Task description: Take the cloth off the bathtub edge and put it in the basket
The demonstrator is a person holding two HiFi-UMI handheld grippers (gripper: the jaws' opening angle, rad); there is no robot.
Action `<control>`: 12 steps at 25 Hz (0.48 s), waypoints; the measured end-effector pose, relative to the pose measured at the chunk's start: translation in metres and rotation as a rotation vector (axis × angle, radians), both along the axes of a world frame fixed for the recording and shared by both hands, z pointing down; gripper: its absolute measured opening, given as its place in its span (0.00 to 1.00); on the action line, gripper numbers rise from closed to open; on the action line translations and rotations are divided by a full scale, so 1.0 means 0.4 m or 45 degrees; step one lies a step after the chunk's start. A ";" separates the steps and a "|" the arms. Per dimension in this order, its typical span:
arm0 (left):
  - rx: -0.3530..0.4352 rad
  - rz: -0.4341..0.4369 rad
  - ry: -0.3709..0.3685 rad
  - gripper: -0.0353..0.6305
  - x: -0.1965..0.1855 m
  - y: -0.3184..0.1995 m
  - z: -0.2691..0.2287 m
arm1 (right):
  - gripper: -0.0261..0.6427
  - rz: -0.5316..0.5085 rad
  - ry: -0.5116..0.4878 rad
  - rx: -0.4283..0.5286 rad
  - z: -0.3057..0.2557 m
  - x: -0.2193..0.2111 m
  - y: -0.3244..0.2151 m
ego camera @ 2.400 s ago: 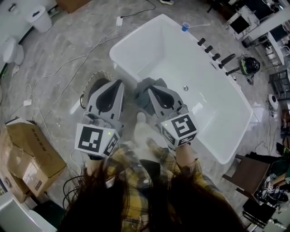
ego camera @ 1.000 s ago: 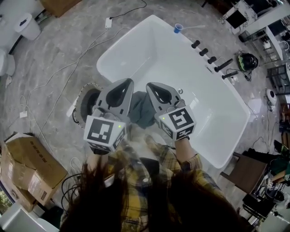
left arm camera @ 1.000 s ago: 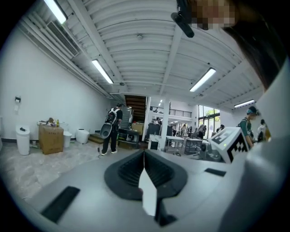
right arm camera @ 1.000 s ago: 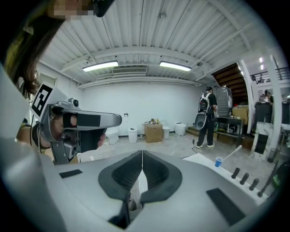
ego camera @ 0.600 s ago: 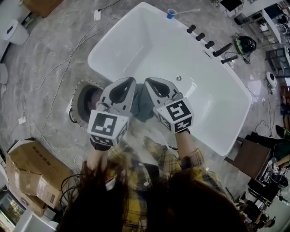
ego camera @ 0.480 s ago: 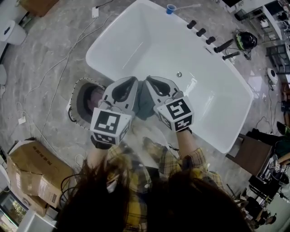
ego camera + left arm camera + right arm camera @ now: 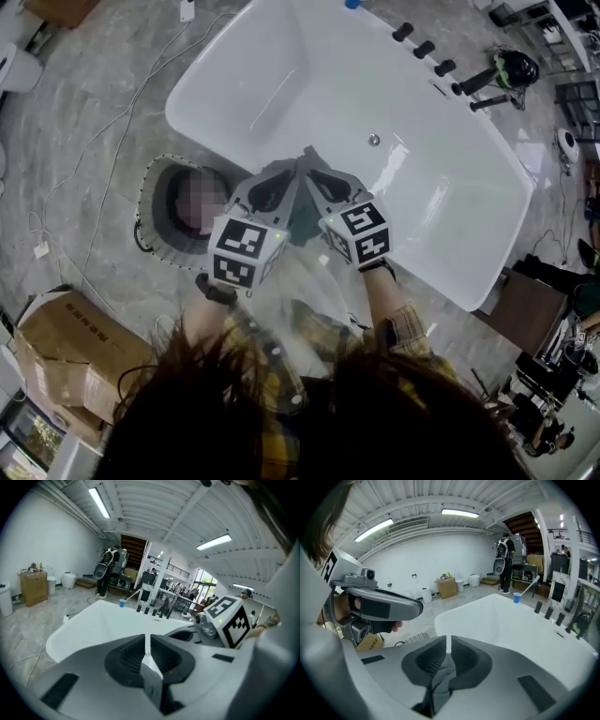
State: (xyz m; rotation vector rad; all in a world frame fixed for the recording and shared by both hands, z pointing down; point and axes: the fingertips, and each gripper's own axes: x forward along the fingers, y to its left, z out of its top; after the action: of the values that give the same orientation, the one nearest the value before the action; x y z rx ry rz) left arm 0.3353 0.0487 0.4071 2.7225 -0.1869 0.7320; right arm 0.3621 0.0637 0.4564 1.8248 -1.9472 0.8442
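Observation:
A dark grey cloth (image 7: 302,223) hangs between my two grippers, over the near rim of the white bathtub (image 7: 202,141). My left gripper (image 7: 291,172) is shut, and a pale fold of the cloth (image 7: 151,677) is pinched in its jaws (image 7: 146,641). My right gripper (image 7: 315,172) is shut on the cloth (image 7: 440,684), which bunches below its tips (image 7: 447,641). The two grippers' tips nearly touch. The round basket (image 7: 150,187) stands on the floor just left of the left gripper; a mosaic patch covers its inside.
Black taps (image 7: 424,49) line the tub's far rim, with a drain (image 7: 374,140) in its floor. A blue cup (image 7: 516,597) stands at the tub's far end. Cables (image 7: 103,150) trail over the marble floor. Cardboard boxes (image 7: 66,356) sit at lower left, dark furniture (image 7: 525,309) at right.
Both grippers have sunk and tipped downward with the cloth, and their tips have drawn together. The basket now lies close beside the left gripper.

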 end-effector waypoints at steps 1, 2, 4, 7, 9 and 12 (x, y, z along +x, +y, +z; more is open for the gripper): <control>-0.013 0.004 -0.018 0.08 -0.002 0.006 0.022 | 0.07 0.006 -0.005 -0.018 0.023 0.001 0.007; -0.022 0.006 -0.036 0.08 -0.006 0.011 0.044 | 0.07 0.010 -0.008 -0.037 0.046 0.002 0.015; -0.042 0.011 -0.072 0.08 -0.014 0.020 0.088 | 0.07 0.017 -0.019 -0.077 0.091 0.004 0.031; -0.079 0.030 -0.132 0.08 -0.027 0.037 0.157 | 0.07 0.032 -0.040 -0.128 0.153 0.008 0.053; -0.089 0.044 -0.176 0.08 -0.029 0.043 0.205 | 0.07 0.037 -0.052 -0.164 0.191 0.013 0.065; -0.097 0.052 -0.254 0.08 -0.028 0.045 0.286 | 0.12 0.038 -0.095 -0.213 0.244 0.019 0.081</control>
State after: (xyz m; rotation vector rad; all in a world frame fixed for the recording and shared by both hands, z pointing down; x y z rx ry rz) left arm 0.3242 0.0667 0.5215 2.5863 -0.1453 1.0019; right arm 0.3698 0.0962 0.5539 1.7517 -1.8358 1.0648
